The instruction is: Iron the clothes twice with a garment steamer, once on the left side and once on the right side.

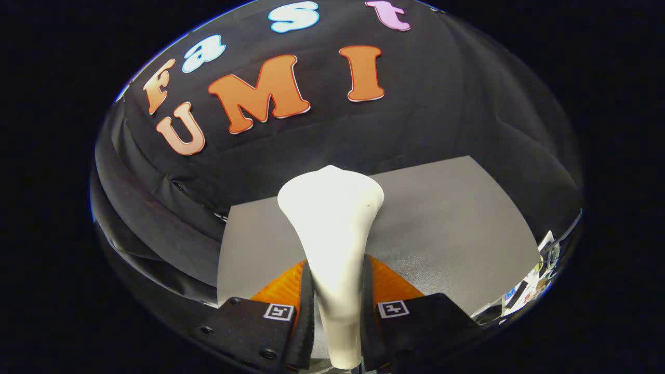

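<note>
Gripper (336, 311) at lower centre of frame — both fingers pinching white steamer (332, 228) by handle, head rising ahead over grey table (457, 228).

**Dark booth, grey counter**

A flat grey counter (457, 228) with a matte, faintly speckled top reaches back to the booth wall (441, 104), a black cloth hanging in soft folds. The cloth wraps around the counter's left side too. Past the counter's right corner lies bright, blurred clutter (535, 283).
</note>
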`<action>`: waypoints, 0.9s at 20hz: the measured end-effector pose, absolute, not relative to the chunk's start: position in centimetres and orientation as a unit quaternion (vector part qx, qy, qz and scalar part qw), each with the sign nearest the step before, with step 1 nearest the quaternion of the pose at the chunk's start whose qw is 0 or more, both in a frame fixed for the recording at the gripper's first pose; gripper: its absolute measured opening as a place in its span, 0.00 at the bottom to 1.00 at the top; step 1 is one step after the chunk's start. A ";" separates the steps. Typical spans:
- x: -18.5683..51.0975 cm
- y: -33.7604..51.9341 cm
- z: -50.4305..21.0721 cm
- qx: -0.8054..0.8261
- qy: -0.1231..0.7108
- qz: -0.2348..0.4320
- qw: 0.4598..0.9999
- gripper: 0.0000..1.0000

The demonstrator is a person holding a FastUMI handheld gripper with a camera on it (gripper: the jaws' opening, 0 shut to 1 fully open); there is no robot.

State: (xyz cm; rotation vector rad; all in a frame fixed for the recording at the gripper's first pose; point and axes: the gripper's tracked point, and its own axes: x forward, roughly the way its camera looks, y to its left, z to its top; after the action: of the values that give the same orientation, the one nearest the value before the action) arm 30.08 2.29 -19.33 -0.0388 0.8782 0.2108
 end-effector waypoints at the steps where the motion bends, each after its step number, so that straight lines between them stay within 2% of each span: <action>1: 29.8 2.1 -18.7 -0.019 0.411 0.095 0.906 0.45; 8: 26.6 1.1 -13.1 -0.015 0.320 0.056 0.946 0.44; 18: 17.4 3.4 -6.4 0.012 0.219 0.045 0.975 0.44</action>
State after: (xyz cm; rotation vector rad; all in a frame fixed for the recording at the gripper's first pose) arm 17.39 3.35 -6.44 0.0247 0.4426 0.0908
